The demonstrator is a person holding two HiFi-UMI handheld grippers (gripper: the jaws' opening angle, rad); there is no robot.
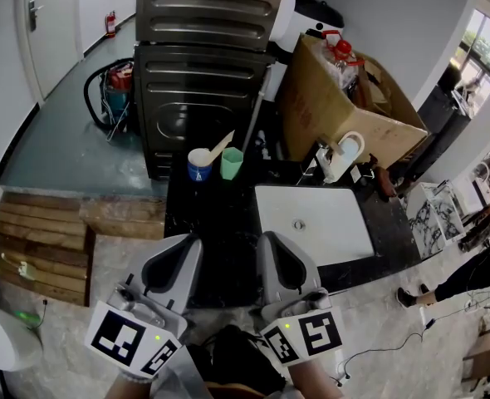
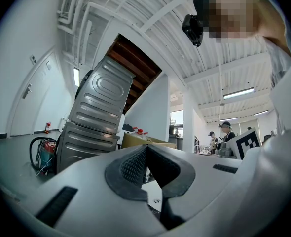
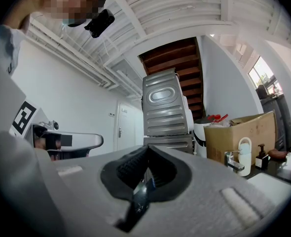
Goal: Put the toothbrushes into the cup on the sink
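Observation:
On the black counter (image 1: 212, 223) stand a white and blue cup (image 1: 199, 166) and a green cup (image 1: 232, 163), left of the white sink (image 1: 345, 223). A cream toothbrush (image 1: 221, 147) leans out of the white and blue cup. My left gripper (image 1: 193, 241) and right gripper (image 1: 266, 238) are side by side at the counter's near edge, well short of the cups. Both are shut with nothing between the pads. The left gripper view (image 2: 145, 149) and right gripper view (image 3: 146, 152) show the jaw tips meeting. No other toothbrush is plainly visible.
A grey washing machine (image 1: 203, 73) stands behind the cups and an open cardboard box (image 1: 336, 98) to its right. A faucet (image 1: 328, 152) and white bottle (image 1: 350, 148) sit at the sink's far edge. Wooden pallets (image 1: 54, 239) lie on the left floor.

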